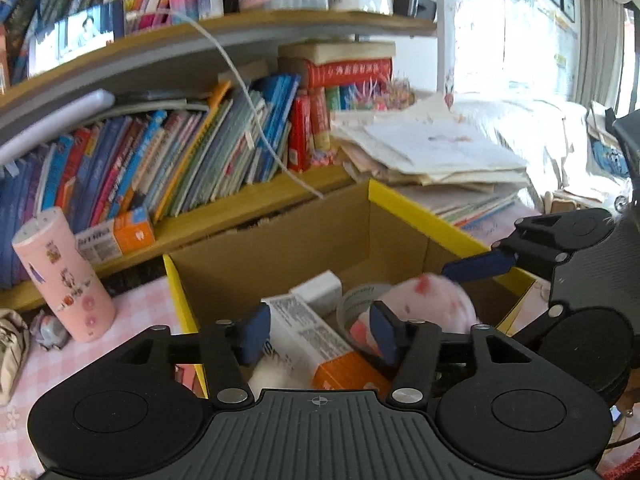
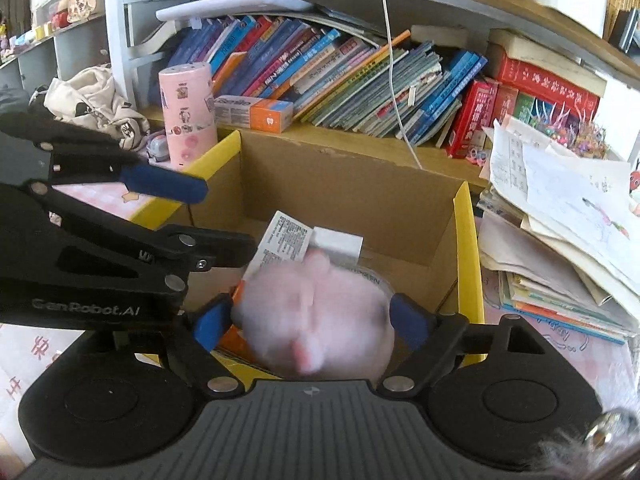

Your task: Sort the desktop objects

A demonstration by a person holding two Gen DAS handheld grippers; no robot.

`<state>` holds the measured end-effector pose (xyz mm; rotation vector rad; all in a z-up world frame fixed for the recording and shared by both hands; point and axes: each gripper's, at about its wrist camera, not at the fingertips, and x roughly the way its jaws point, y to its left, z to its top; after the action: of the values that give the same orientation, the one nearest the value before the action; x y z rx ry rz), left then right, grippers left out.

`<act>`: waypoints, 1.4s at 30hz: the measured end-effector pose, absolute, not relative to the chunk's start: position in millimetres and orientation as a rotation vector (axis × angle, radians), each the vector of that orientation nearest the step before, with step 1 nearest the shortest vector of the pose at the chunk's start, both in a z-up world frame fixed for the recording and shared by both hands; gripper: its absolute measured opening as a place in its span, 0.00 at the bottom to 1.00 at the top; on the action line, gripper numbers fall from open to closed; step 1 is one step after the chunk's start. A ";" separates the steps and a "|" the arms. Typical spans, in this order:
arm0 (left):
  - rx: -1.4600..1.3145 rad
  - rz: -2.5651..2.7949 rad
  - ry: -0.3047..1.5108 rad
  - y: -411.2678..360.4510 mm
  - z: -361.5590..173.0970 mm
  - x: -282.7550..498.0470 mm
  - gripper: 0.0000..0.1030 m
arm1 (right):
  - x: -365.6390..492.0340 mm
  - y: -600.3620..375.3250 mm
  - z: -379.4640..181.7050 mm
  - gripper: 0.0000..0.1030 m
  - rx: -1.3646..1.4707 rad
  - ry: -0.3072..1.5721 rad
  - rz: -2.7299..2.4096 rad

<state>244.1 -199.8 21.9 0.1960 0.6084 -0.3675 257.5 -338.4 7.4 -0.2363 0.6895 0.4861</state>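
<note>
A cardboard box with yellow flaps (image 1: pixel 280 240) (image 2: pixel 340 184) stands on the desk. Inside lie a white-and-orange toothpaste carton (image 1: pixel 316 340) (image 2: pixel 284 240), a small white box (image 1: pixel 320 290) (image 2: pixel 338 242) and a tape roll (image 1: pixel 356 300). A pink plush toy (image 2: pixel 316 320) (image 1: pixel 436 300), blurred, sits between my right gripper's (image 2: pixel 312 324) fingers over the box; the fingers look spread and I cannot tell if they grip it. My left gripper (image 1: pixel 320 334) is open above the carton, holding nothing.
A pink sticker-covered bottle (image 1: pixel 64 276) (image 2: pixel 188 112) stands left of the box. A second toothpaste carton (image 1: pixel 116 236) (image 2: pixel 256 114) lies on the shelf ledge before leaning books. A paper stack (image 1: pixel 432 152) (image 2: pixel 560 208) lies right of the box. A white cable (image 2: pixel 392 80) hangs down.
</note>
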 end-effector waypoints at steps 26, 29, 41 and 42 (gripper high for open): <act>0.178 -0.237 0.519 -184.9 47.3 153.1 0.95 | 167.6 -371.2 39.4 0.89 -0.203 0.551 0.442; 0.168 -0.230 0.540 -184.2 42.0 145.3 0.96 | 158.5 -375.1 34.2 0.89 -0.204 0.574 0.433; 0.150 -0.150 0.650 -181.4 5.2 130.8 0.97 | 141.5 -363.9 -5.9 0.91 -0.242 0.740 0.467; 0.150 -0.148 0.666 -181.8 2.2 129.7 0.97 | 141.3 -363.1 -8.8 0.91 -0.236 0.758 0.475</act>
<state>129.7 -181.8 2.2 0.1504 0.6655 -0.1479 141.3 -363.1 -8.8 -0.2359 0.7577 0.4750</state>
